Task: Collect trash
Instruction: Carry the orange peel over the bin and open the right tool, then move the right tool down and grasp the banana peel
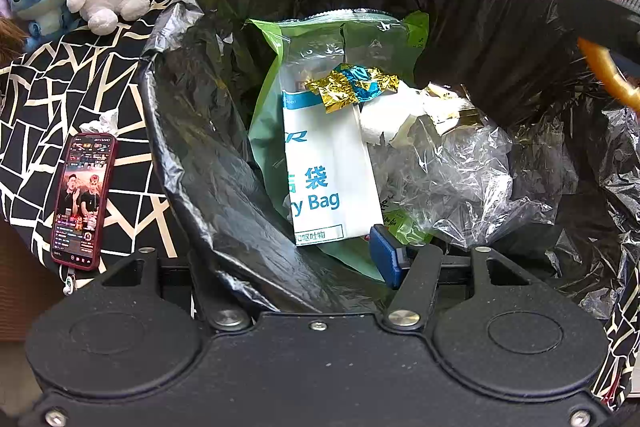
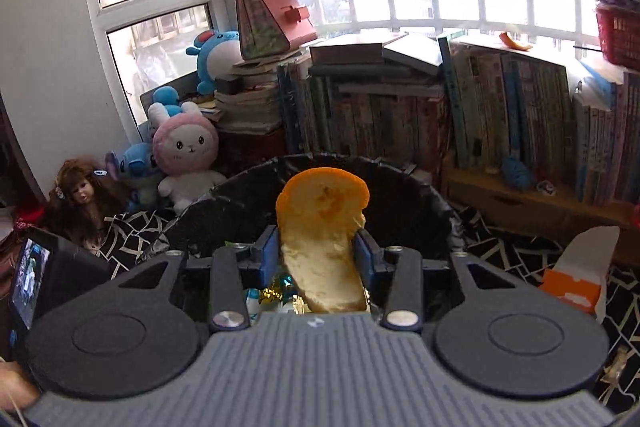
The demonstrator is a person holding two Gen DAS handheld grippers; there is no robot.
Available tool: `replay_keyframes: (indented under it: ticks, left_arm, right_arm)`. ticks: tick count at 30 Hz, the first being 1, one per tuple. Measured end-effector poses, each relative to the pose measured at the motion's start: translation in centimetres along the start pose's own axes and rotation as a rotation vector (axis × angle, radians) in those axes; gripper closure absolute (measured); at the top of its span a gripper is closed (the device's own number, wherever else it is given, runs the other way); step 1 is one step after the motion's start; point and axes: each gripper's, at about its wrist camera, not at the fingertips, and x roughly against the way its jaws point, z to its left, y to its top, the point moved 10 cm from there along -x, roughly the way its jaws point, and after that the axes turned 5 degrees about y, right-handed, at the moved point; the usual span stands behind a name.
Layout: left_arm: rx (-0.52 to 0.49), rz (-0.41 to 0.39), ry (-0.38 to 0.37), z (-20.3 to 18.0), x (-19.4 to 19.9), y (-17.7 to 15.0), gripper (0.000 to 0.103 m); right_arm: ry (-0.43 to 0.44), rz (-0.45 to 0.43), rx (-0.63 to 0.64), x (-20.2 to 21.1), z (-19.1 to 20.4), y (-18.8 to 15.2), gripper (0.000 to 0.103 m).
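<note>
Jaws round peel (image 2: pixel 322 223), above bag rim (image 2: pixel 248 183)

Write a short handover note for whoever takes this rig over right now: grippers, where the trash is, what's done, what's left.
Right gripper: holds an orange peel between its pads, at the bin's near rim.
Left gripper: grips the black liner at the bin's edge, keeping it open.
In the bin: white paper bag, gold-blue foil wrapper, clear plastic film.
Left: drop the peel in; a crumpled tissue lies by the phone, an orange-white carton sits on the patterned cloth, and another peel sits on the books.
</note>
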Motion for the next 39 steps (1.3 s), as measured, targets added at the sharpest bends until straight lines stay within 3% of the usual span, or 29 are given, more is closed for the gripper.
replay_keyframes:
  ticks: [5,7,13,25,39]
  left_arm:
    - [0.001,0.000,0.000,0.0,0.0,0.0,0.046]
    - [0.001,0.000,0.000,0.0,0.0,0.0,0.046]
    - [0.000,0.000,0.000,0.0,0.0,0.0,0.045]
    - [0.000,0.000,-0.001,0.0,0.1,0.0,0.045]
    - [0.000,0.000,-0.002,0.0,0.1,0.0,0.045]
  right_arm:
    - [0.003,0.031,-0.006,-0.6,0.0,-0.9,0.053]
    - [0.004,0.035,-0.005,-0.7,0.0,-1.1,0.039]
    - [-0.003,0.027,-0.007,-0.5,-0.3,-0.8,0.028]
    - [-0.060,-0.003,-0.015,1.1,-1.8,-0.8,0.021]
    - [-0.213,-0.077,-0.054,4.6,-6.9,-0.5,0.018]
